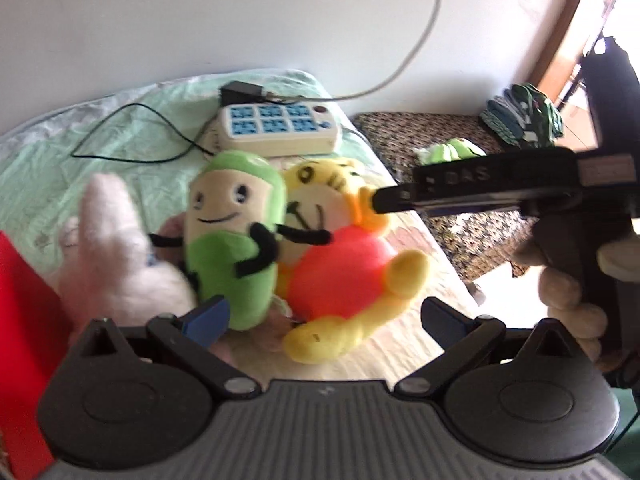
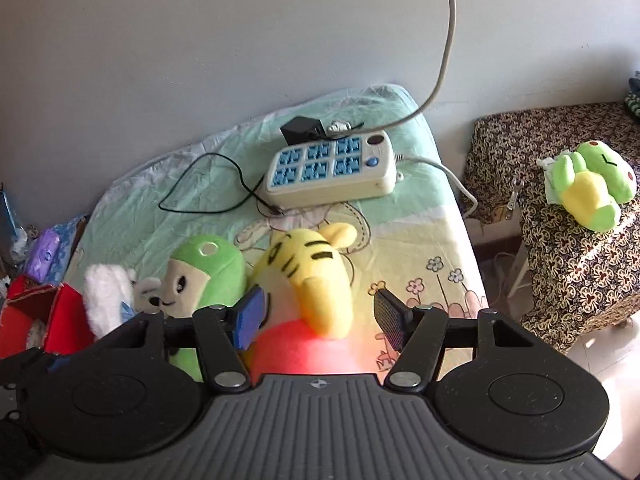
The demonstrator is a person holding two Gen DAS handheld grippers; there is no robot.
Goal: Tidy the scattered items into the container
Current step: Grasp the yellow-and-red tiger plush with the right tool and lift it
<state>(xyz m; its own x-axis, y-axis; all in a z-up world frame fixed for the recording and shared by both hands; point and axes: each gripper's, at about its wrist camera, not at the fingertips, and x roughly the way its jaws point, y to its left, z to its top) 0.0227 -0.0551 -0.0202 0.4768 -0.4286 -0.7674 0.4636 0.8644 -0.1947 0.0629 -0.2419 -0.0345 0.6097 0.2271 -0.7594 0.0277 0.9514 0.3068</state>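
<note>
Honestly, with my right gripper (image 2: 318, 318) spread wide and empty around the tiger toy (image 2: 308, 268), and my left gripper (image 1: 324, 320) likewise open just before the green toy (image 1: 236, 236), closing carelessly could snag both and miss the red box (image 2: 36, 320) to my left.

- Left gripper (image 1: 324, 316) gapes wide, empty, low before 3 plush toys.
- Green plush (image 1: 236, 236) leans against yellow tiger plush (image 1: 340, 256); white plush (image 1: 116, 248) beside.
- Right gripper (image 1: 376, 202) touches tiger's head.
- Red container (image 1: 24, 304) at left edge.
- Power strip (image 1: 276, 128) behind.
</note>
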